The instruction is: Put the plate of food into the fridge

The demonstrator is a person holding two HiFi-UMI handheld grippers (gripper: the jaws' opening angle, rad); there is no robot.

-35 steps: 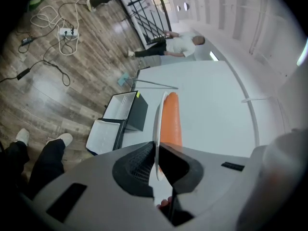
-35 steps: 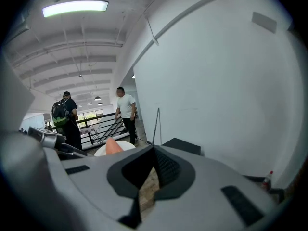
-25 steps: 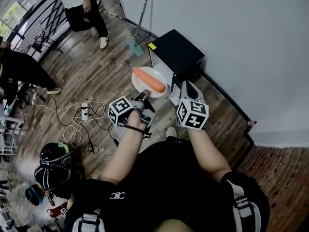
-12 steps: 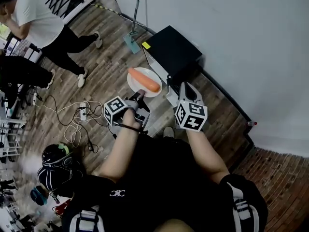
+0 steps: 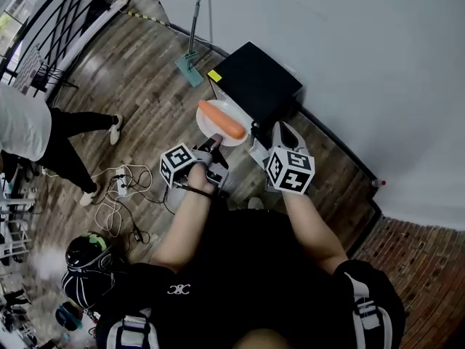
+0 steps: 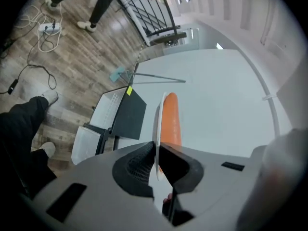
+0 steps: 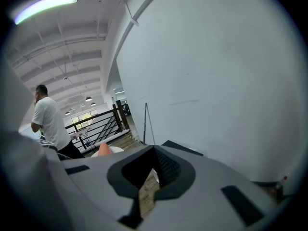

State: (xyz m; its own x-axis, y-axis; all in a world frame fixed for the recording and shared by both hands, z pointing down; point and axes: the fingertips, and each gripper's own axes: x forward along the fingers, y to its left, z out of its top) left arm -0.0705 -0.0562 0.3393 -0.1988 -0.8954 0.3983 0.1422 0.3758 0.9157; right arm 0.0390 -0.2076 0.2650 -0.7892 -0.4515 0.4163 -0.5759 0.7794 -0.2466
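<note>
A white plate (image 5: 220,123) carries a long orange carrot (image 5: 222,120). My left gripper (image 5: 214,143) is shut on the plate's near rim and holds it level above the floor. In the left gripper view the plate (image 6: 156,124) shows edge-on between the pads of my left gripper (image 6: 156,150), with the carrot (image 6: 170,119) behind it. The black mini fridge (image 5: 254,81) stands by the wall, just past the plate. My right gripper (image 5: 264,142) hovers beside the plate, at the fridge's front; in its own view my right gripper (image 7: 153,166) looks shut with nothing held.
A mop (image 5: 190,57) leans on the white wall left of the fridge. A power strip with cables (image 5: 120,188) lies on the wood floor. A person (image 5: 33,131) stands at the left. A dark helmet (image 5: 87,253) sits lower left. A railing (image 5: 58,27) runs at the upper left.
The plate stays gripped and has hardly moved next to the fridge. The person in the white shirt has walked from the top of the view down to the left edge.
</note>
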